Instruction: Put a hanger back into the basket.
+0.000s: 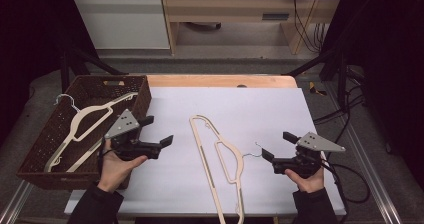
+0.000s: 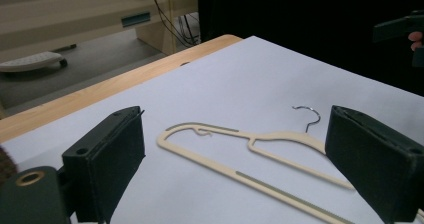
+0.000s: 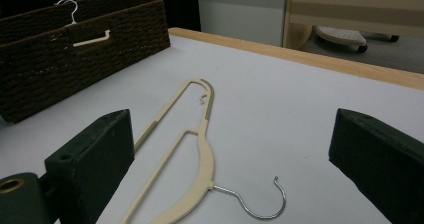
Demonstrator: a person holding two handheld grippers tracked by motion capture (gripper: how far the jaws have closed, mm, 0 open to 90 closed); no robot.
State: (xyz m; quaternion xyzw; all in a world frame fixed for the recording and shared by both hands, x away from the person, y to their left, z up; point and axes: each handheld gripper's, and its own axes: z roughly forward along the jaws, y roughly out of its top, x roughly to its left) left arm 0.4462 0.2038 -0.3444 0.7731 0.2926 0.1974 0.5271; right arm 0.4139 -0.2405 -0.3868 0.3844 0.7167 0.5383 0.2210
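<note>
The cream hanger (image 1: 220,156) lay lengthwise on the bench between both wide-open, empty hand-held grippers, its hook nearest the right hand-held gripper (image 1: 276,150).

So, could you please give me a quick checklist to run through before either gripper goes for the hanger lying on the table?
1. Left gripper open: ok, jaws wide apart.
2. Right gripper open: ok, jaws apart, nothing held.
3. Hanger on the table lying flat and free on the white sheet: ok.
4. Metal hook reachable: ok, it points toward the right gripper.
5. Room in the basket: cannot tell; one hanger in the basket already lies across it.
6. Grippers apart from each other: ok.
</note>
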